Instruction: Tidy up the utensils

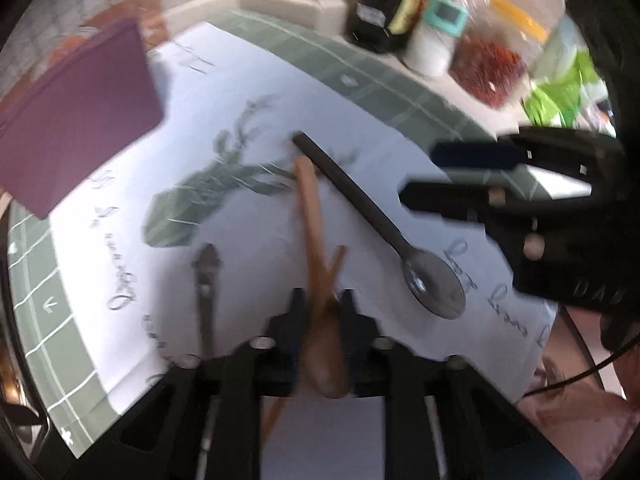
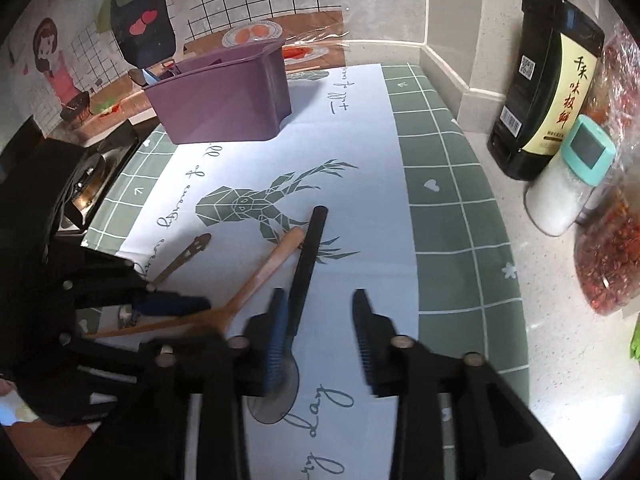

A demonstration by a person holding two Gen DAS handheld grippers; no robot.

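My left gripper (image 1: 322, 300) is shut on the bowl end of a wooden spoon (image 1: 310, 220); the spoon also shows in the right wrist view (image 2: 264, 272). A thin wooden stick (image 1: 334, 266) crosses under it. A black-handled metal spoon (image 1: 360, 200) lies on the mat to its right, and my open right gripper (image 2: 320, 300) hovers over this spoon's (image 2: 306, 256) neck, empty. A dark metal utensil handle (image 1: 206, 280) lies left, also in the right wrist view (image 2: 188, 254). The purple utensil bin (image 2: 224, 96) stands at the mat's far end.
A white and green mat (image 2: 440, 208) covers the counter. A dark sauce bottle (image 2: 544, 84), a salt shaker (image 2: 568, 184) and a bag of dried chillies (image 2: 612, 248) stand at the right. A sink (image 2: 92, 184) is at the left.
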